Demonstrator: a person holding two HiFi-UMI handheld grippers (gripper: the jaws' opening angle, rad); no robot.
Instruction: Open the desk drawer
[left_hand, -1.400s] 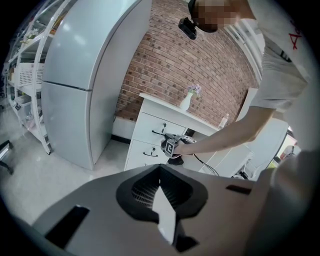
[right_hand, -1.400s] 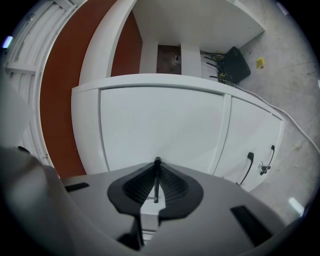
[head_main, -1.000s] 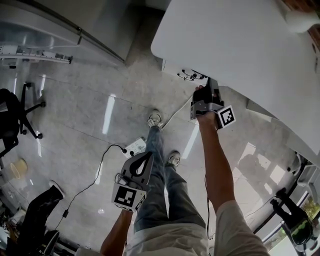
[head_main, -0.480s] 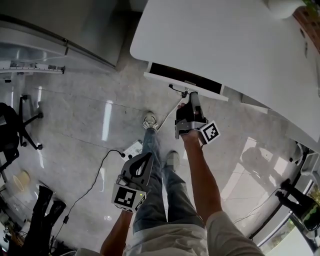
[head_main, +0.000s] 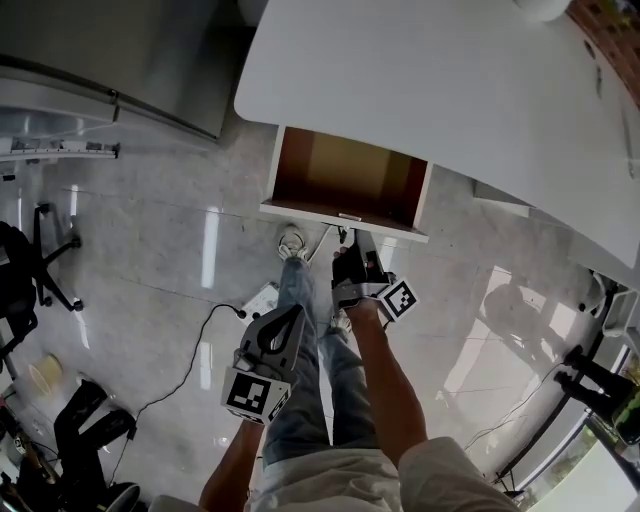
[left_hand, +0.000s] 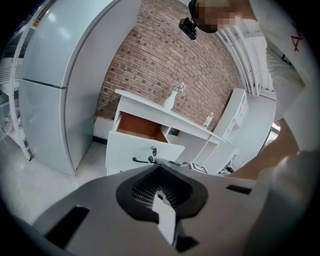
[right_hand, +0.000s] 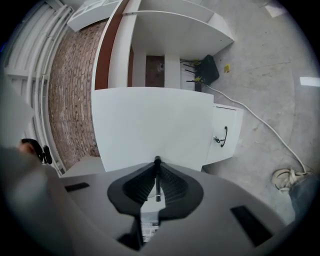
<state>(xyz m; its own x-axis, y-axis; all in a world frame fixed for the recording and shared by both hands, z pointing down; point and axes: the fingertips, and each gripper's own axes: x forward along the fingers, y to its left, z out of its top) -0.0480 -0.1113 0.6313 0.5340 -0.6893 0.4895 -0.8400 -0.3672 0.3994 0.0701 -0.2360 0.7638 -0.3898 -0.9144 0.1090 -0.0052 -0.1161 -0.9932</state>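
As the drawer (head_main: 340, 175) stands out, right gripper (head_main: 348, 243) clamps its handle (right_hand: 157, 187); left gripper (head_main: 290, 322) closed.

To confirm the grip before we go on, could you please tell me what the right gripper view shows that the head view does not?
Only the right gripper view: the right tool with its jaws closed on the thin dark handle, and a second dark handle on a neighbouring panel. Only the head view: the open drawer's brown inside and the left tool. Both: the drawer's white front and a shoe.
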